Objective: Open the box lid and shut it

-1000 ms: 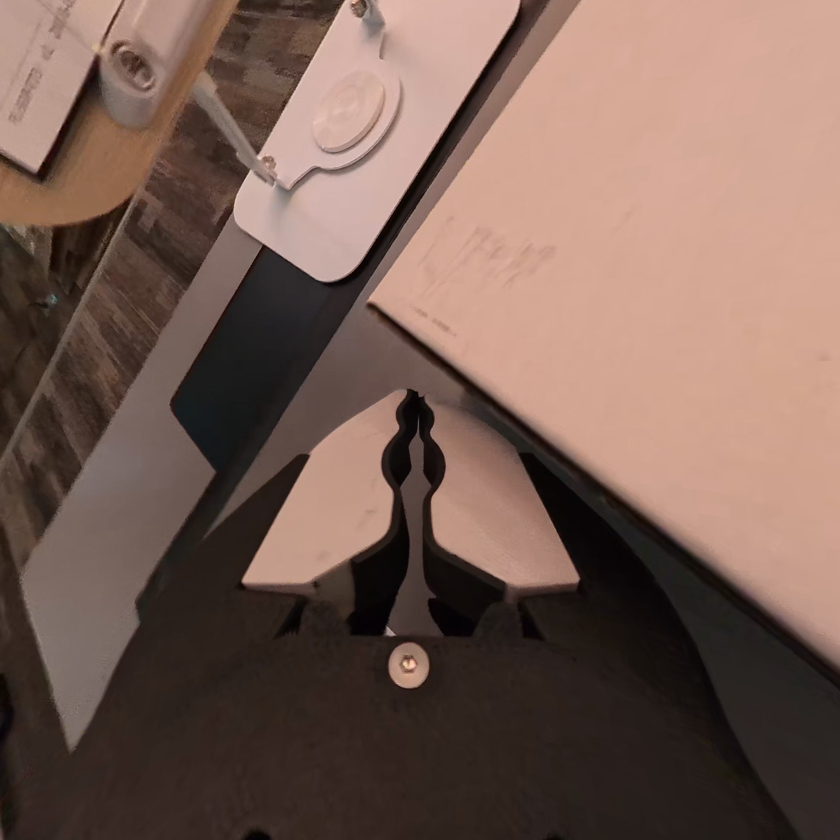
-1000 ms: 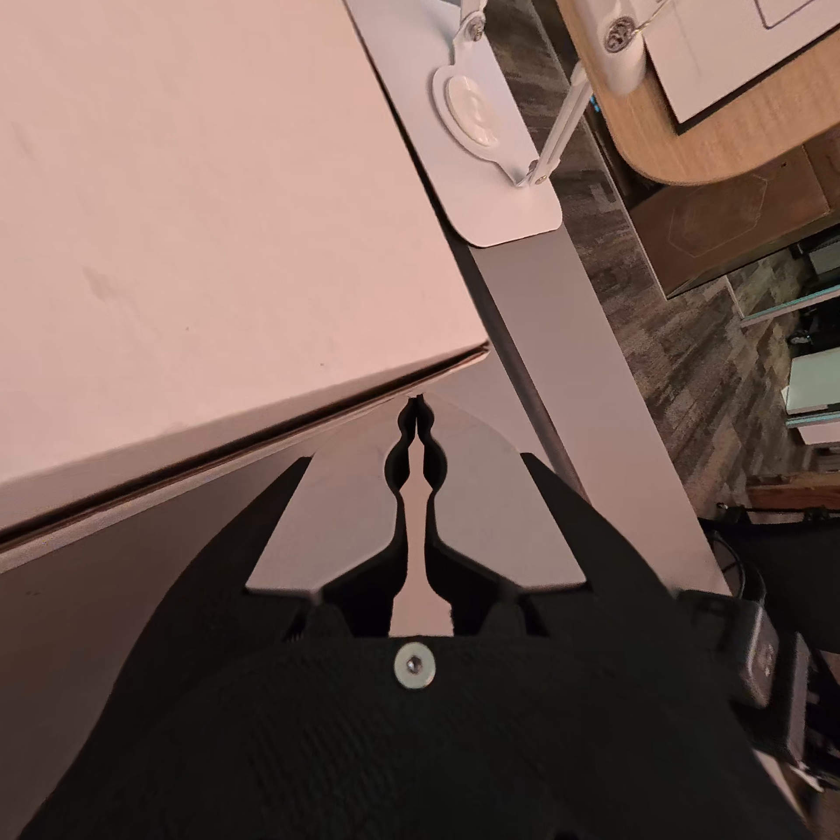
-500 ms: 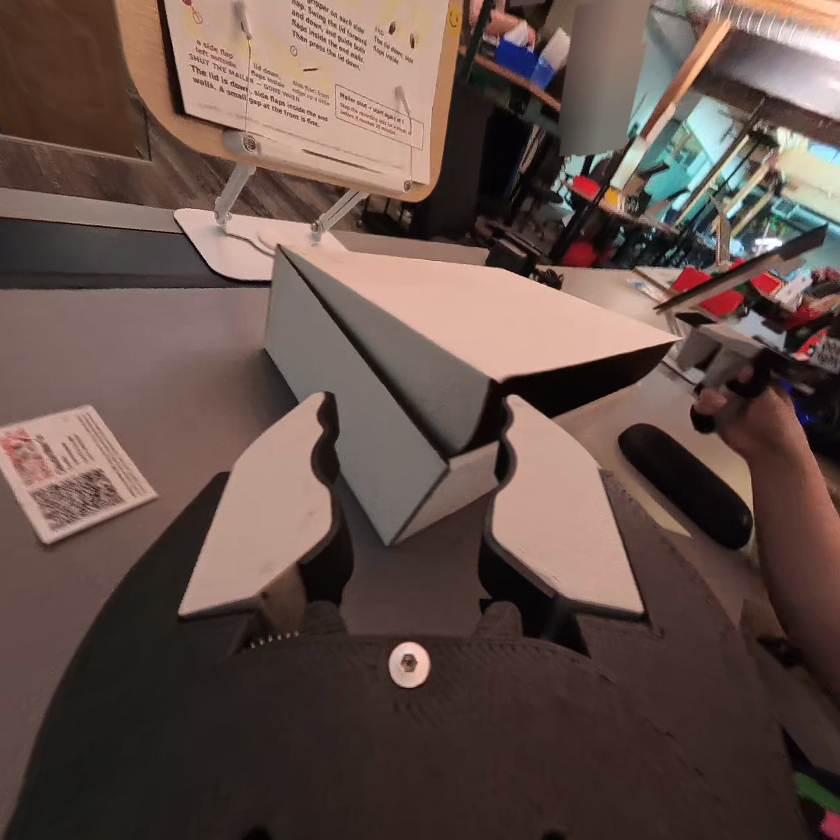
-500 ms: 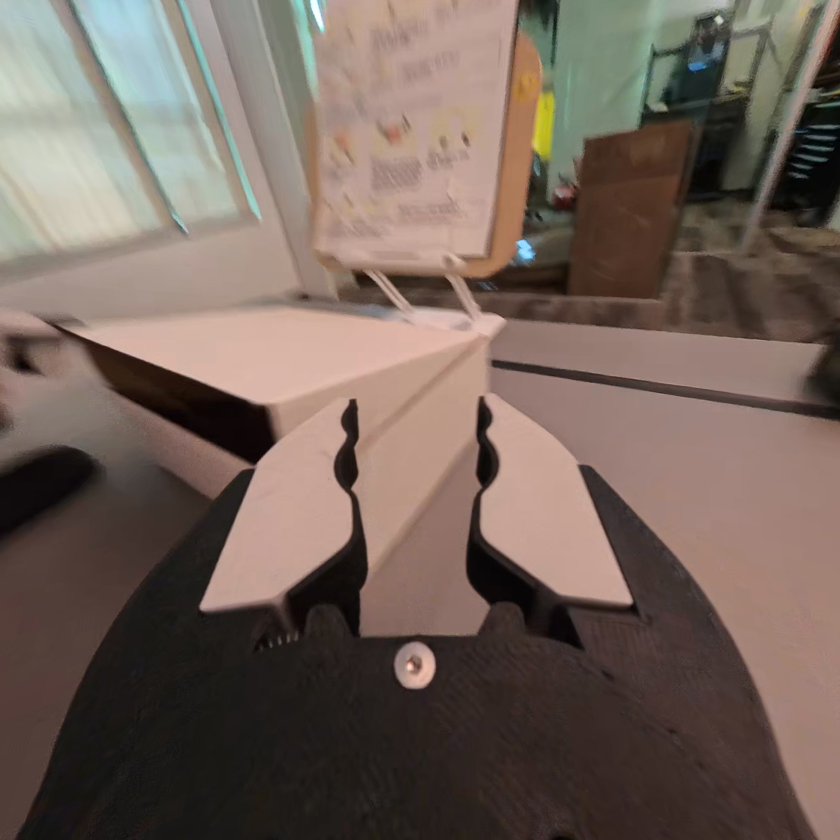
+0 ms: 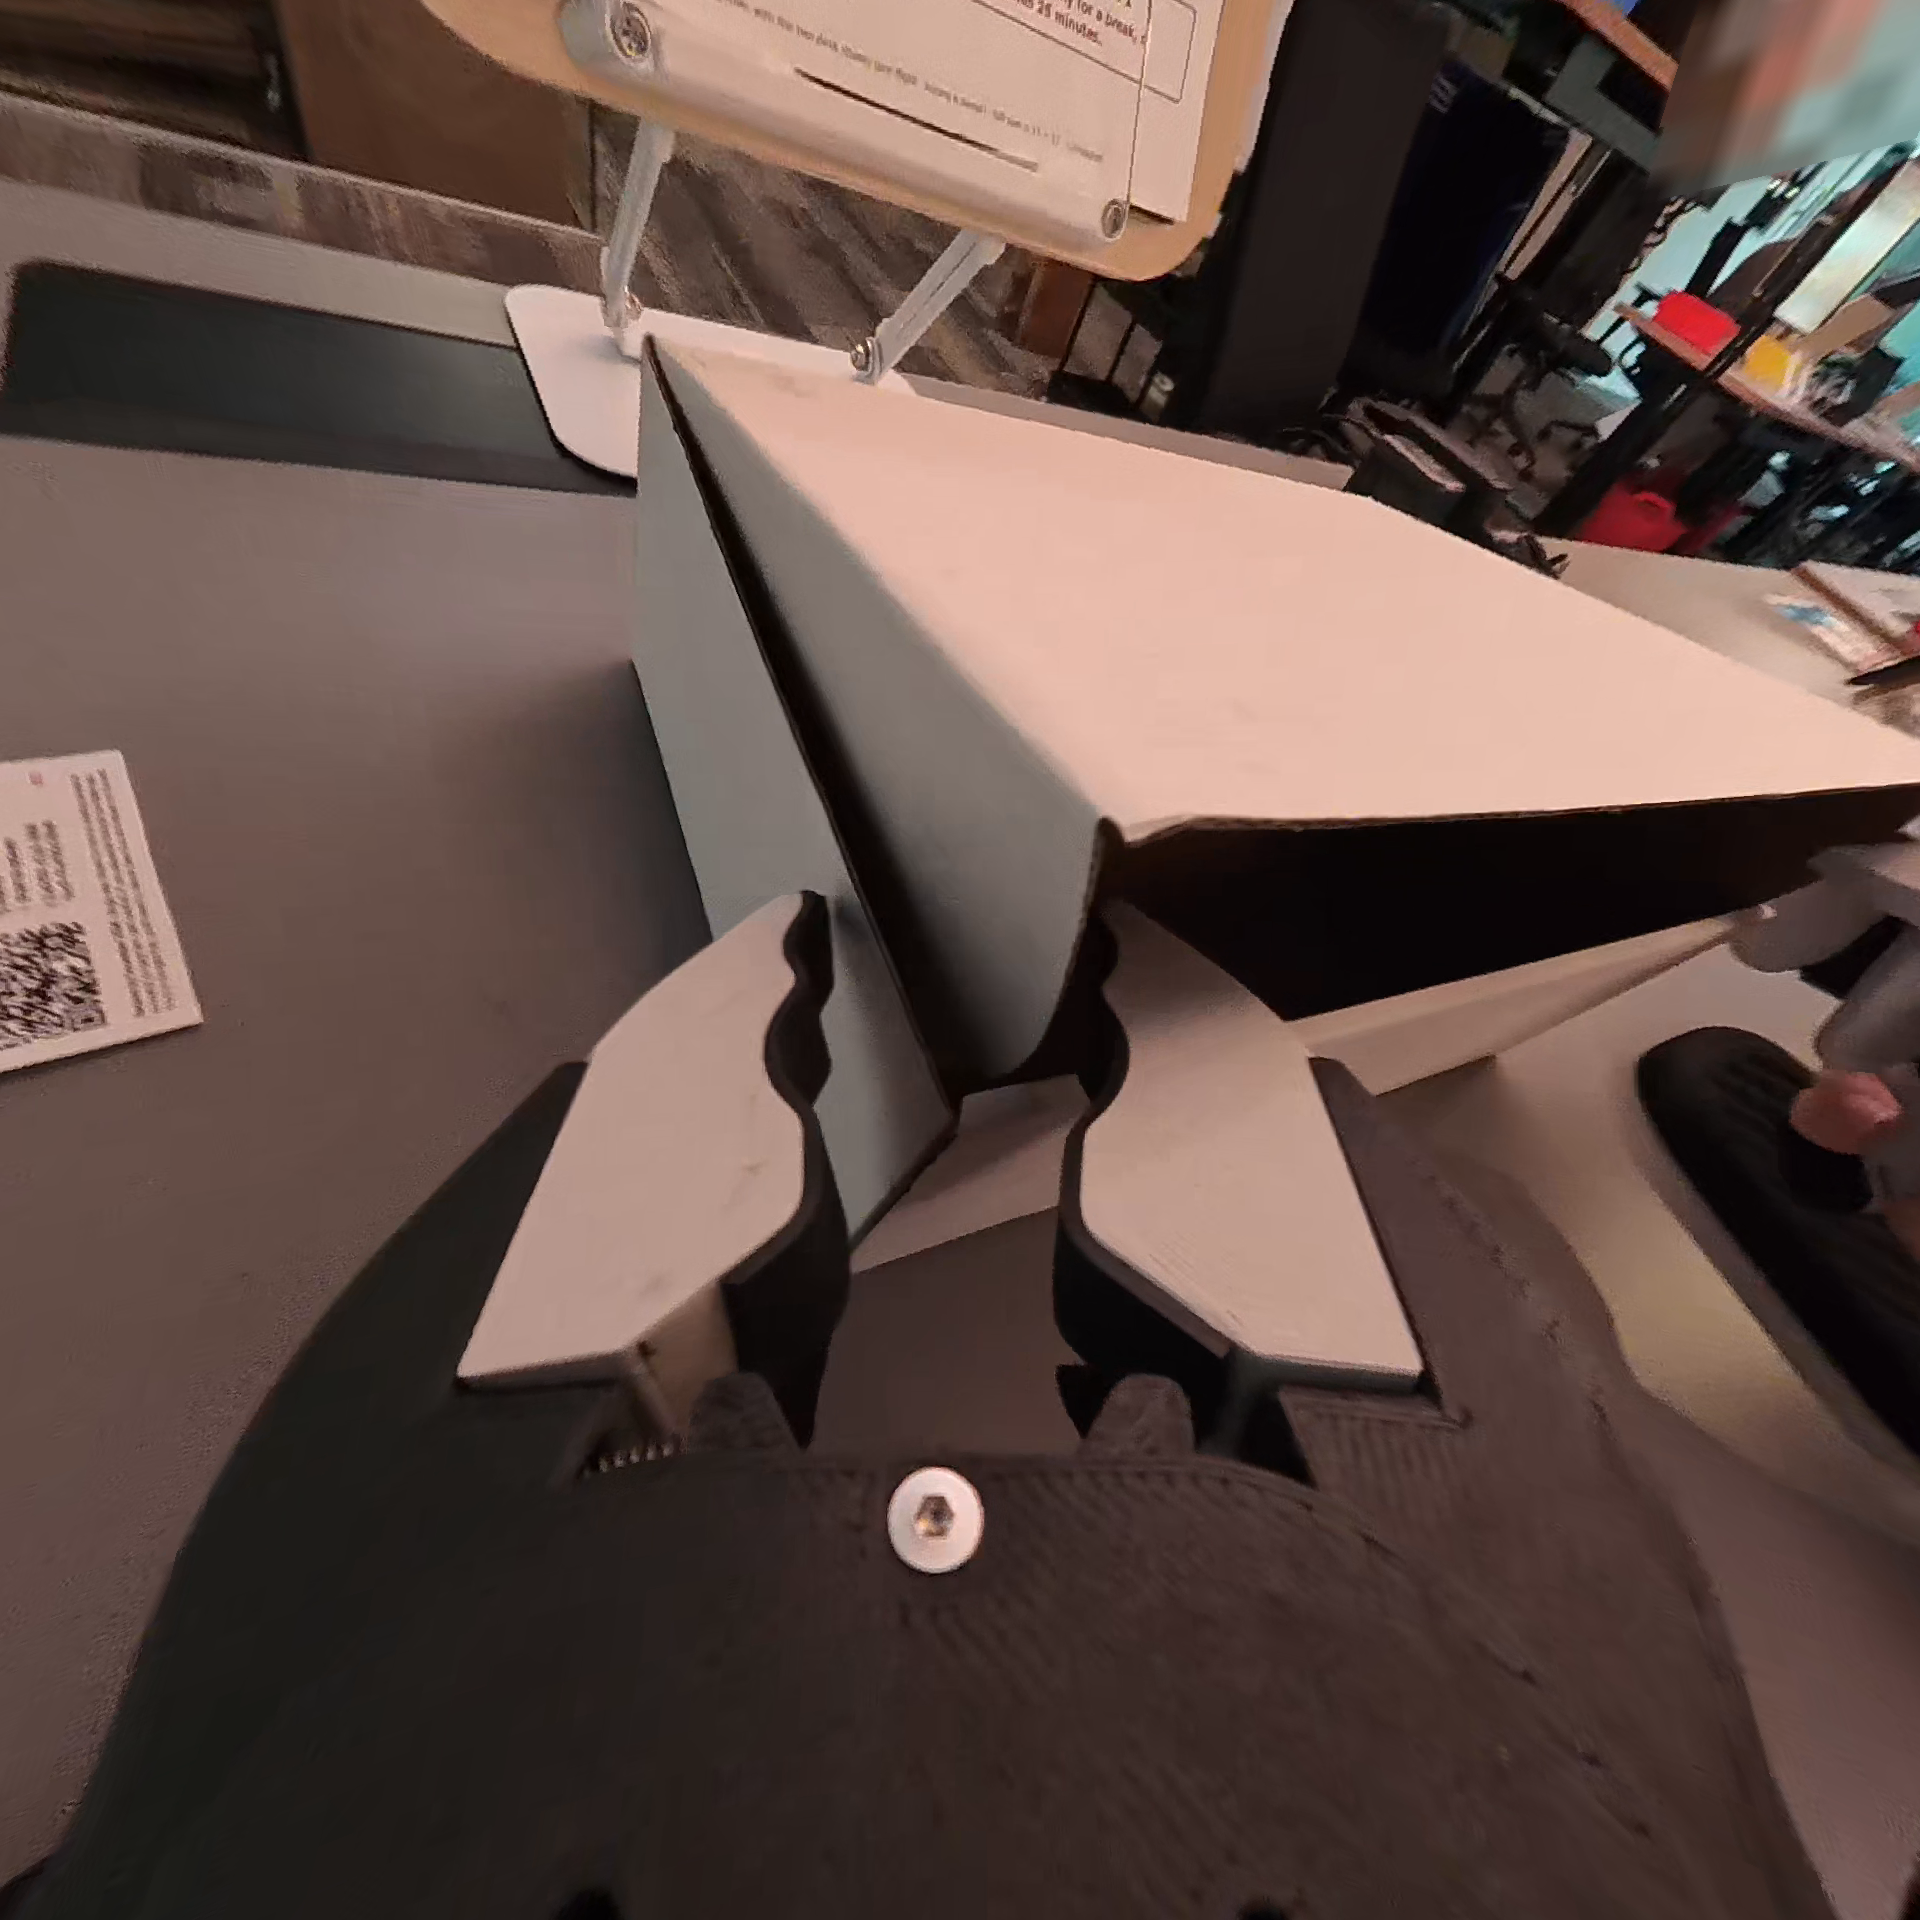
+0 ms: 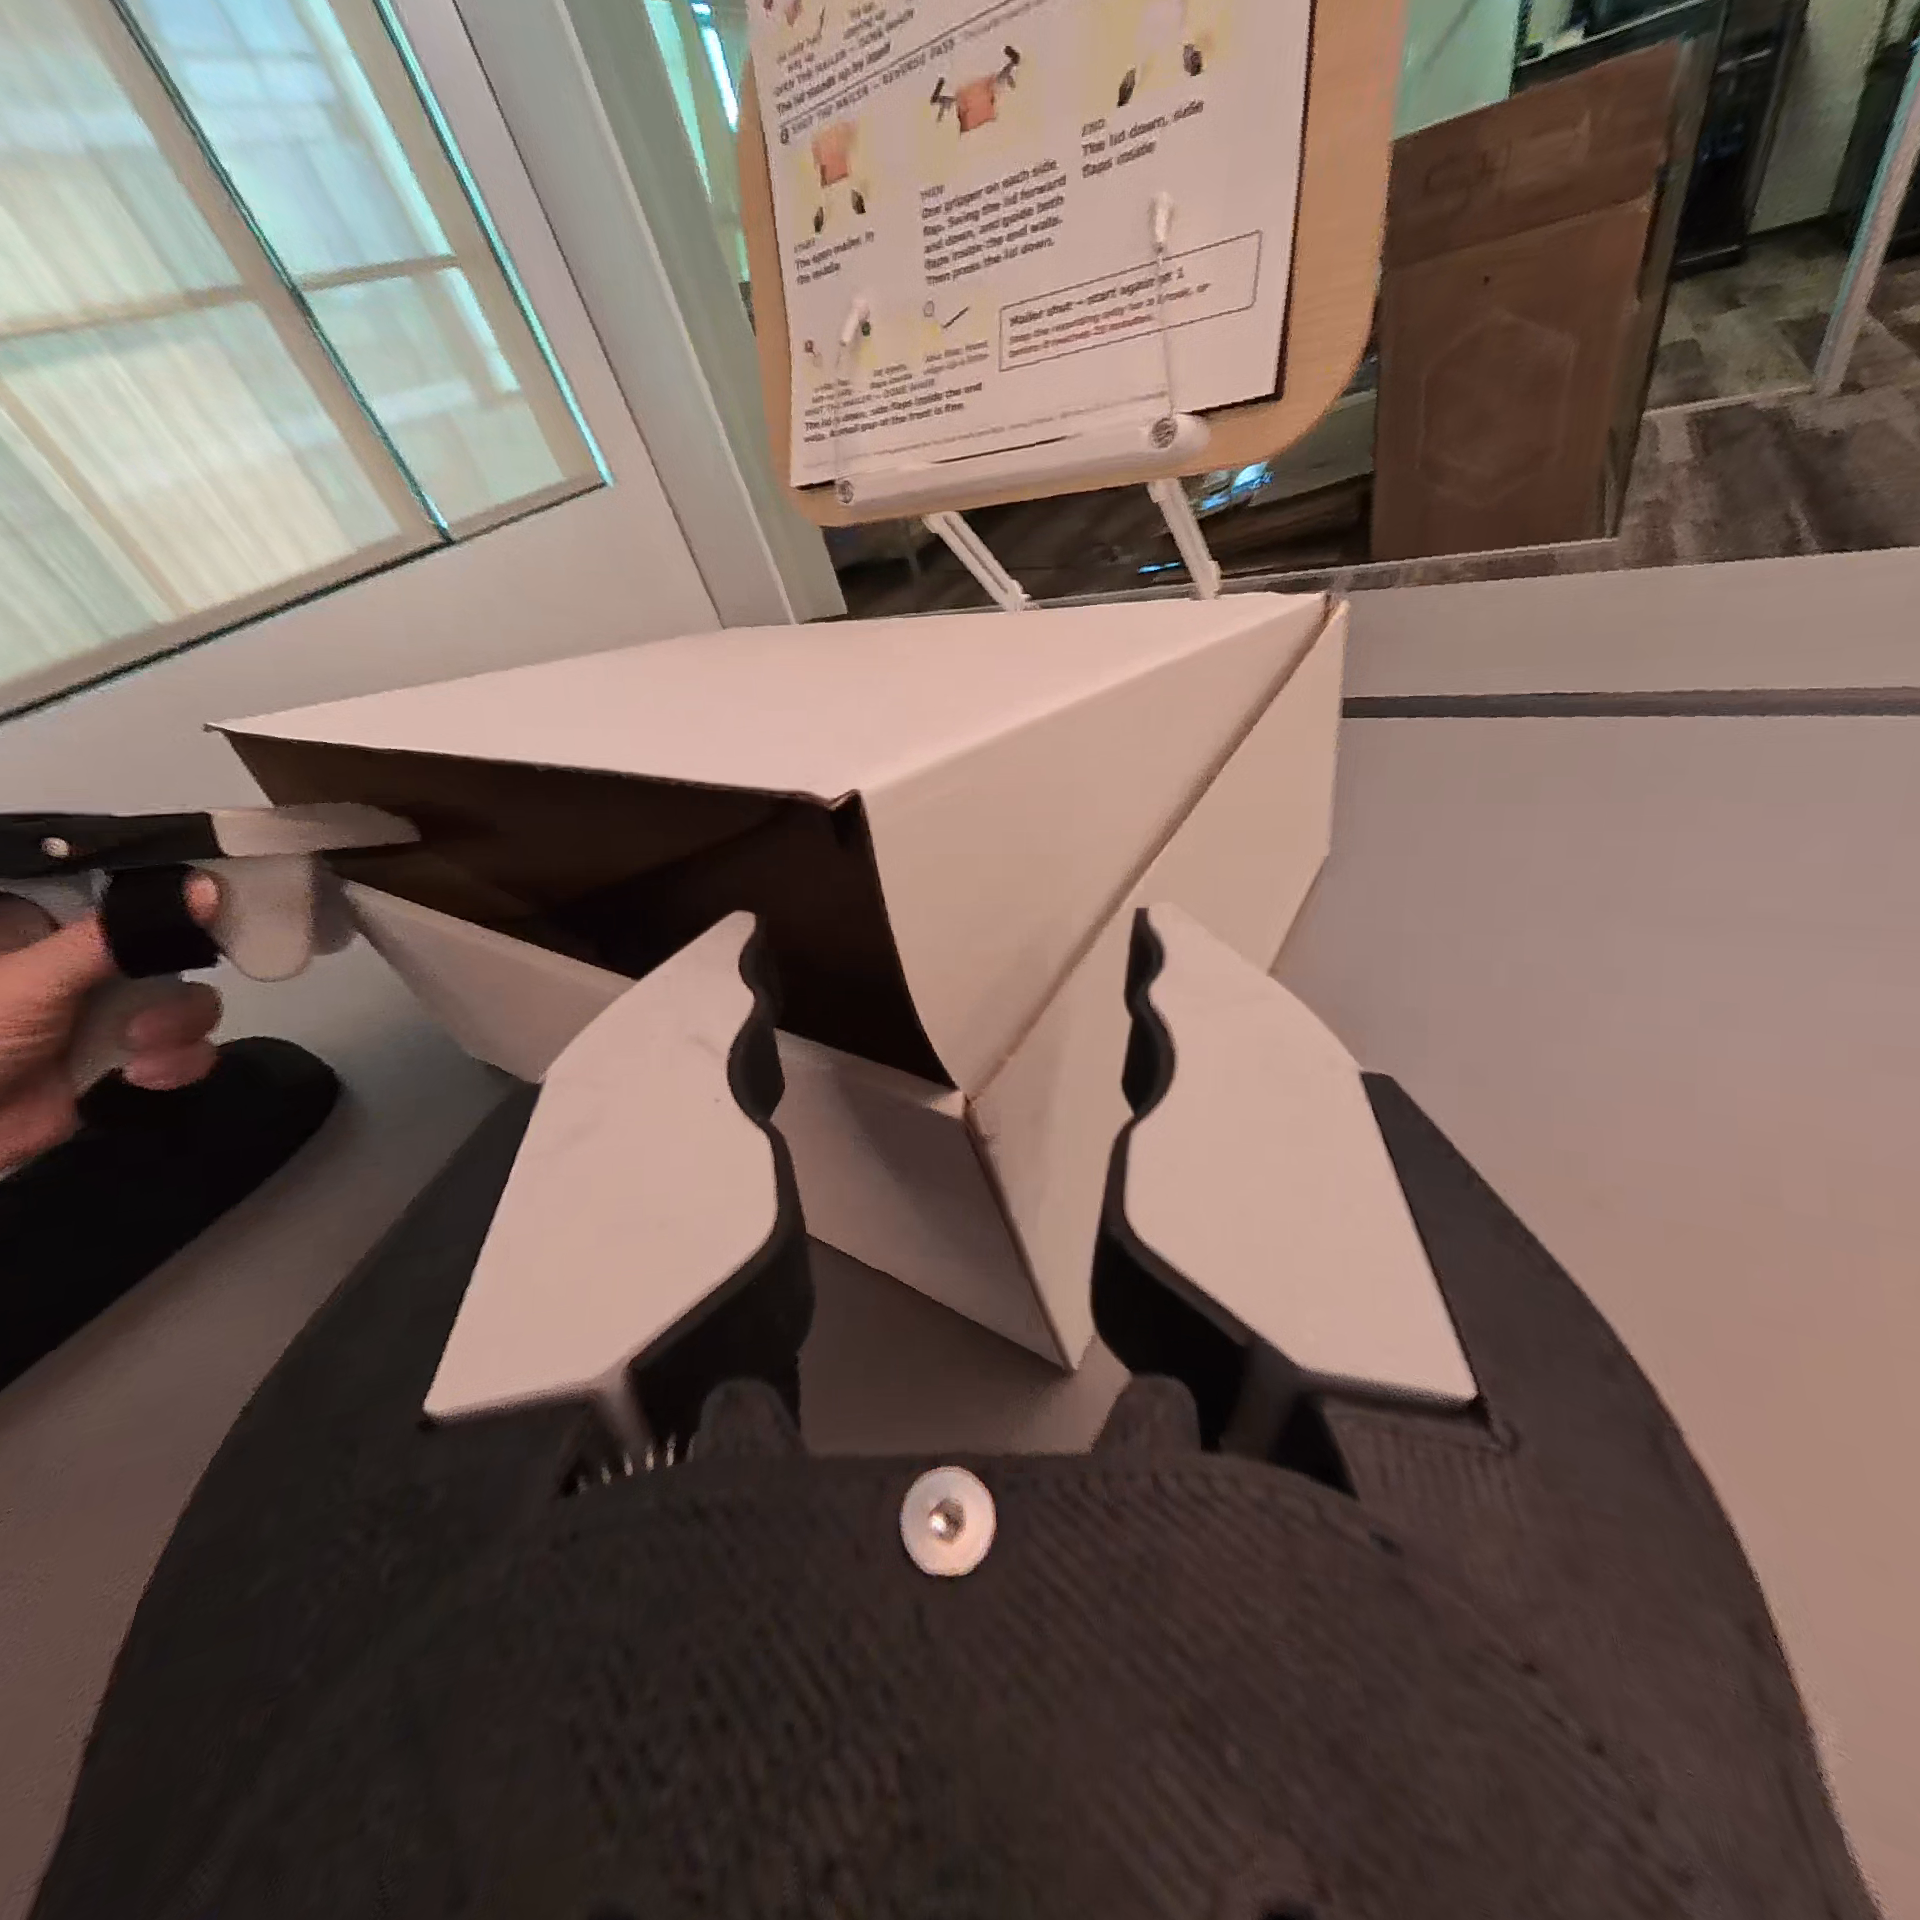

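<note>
A white cardboard box stands on the grey table [image 5: 312,727], its lid [image 5: 1247,644] hinged at the back and raised at the front, with a dark gap over the front wall [image 5: 1455,1013]. My left gripper [image 5: 954,935] is open at the front-left corner, the lid's side flap between its jaws. My right gripper [image 6: 945,925] is open at the front-right corner, astride the lid's [image 6: 727,717] other side flap and the box wall [image 6: 1278,790]. Each gripper also shows at the far corner in the other's view.
An instruction board on a white stand [image 5: 883,62] stands just behind the box and also shows in the right wrist view [image 6: 1039,208]. A printed card [image 5: 73,904] lies at the left. A black pad [image 5: 1766,1164] lies in front of the box. A window [image 6: 208,312] lies beyond.
A second ago both grippers were shut, pointing down over the closed lid. They have since opened and moved in on the front corners, and the lid's front now stands raised.
</note>
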Available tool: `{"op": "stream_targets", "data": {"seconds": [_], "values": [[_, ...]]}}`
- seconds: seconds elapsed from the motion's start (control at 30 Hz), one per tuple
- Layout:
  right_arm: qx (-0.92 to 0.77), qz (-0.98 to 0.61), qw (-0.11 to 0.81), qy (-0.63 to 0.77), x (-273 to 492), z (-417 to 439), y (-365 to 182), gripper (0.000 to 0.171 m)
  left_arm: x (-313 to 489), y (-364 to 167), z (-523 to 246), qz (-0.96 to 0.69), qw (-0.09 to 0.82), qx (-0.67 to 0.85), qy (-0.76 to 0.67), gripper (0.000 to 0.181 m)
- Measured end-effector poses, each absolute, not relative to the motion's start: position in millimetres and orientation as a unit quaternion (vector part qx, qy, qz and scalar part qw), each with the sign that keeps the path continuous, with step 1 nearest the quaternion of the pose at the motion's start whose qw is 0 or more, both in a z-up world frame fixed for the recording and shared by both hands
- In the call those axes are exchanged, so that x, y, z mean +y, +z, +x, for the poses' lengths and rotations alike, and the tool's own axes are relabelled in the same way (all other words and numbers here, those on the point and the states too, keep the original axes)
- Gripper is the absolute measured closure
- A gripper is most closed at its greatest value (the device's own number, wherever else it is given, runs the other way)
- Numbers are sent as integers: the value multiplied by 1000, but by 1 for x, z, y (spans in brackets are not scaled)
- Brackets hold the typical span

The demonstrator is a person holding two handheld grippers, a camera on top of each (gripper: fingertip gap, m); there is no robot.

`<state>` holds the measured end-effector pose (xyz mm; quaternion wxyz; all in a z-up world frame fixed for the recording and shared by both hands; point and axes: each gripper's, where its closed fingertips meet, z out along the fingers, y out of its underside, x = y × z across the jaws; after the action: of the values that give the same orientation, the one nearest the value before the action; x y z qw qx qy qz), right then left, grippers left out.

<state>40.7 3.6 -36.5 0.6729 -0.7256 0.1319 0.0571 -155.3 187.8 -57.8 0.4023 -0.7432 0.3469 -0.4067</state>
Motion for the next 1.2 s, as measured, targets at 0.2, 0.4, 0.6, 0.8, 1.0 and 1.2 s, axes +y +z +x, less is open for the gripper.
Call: {"op": "stream_targets", "data": {"seconds": [0.2,0.4,0.6,0.8,1.0,1.2], "values": [[149,-729,667,25,2,52,-37,124,192,-55,-166,-746,402,348,-402,152],[141,-736,662,6,1,53,-36,128,194,-59,-172,-750,436,411,-280,170],[133,-744,654,-14,0,53,-38,129,193,-65,-173,-761,418,415,-274,171],[131,-751,648,-2,-1,52,-40,129,189,-66,-174,-764,383,411,-317,165],[69,-749,658,25,-28,41,-24,120,176,-40,-200,-733,354,409,-413,164],[133,-674,718,106,-41,102,39,113,239,27,-217,-693,377,319,-525,127]]}}
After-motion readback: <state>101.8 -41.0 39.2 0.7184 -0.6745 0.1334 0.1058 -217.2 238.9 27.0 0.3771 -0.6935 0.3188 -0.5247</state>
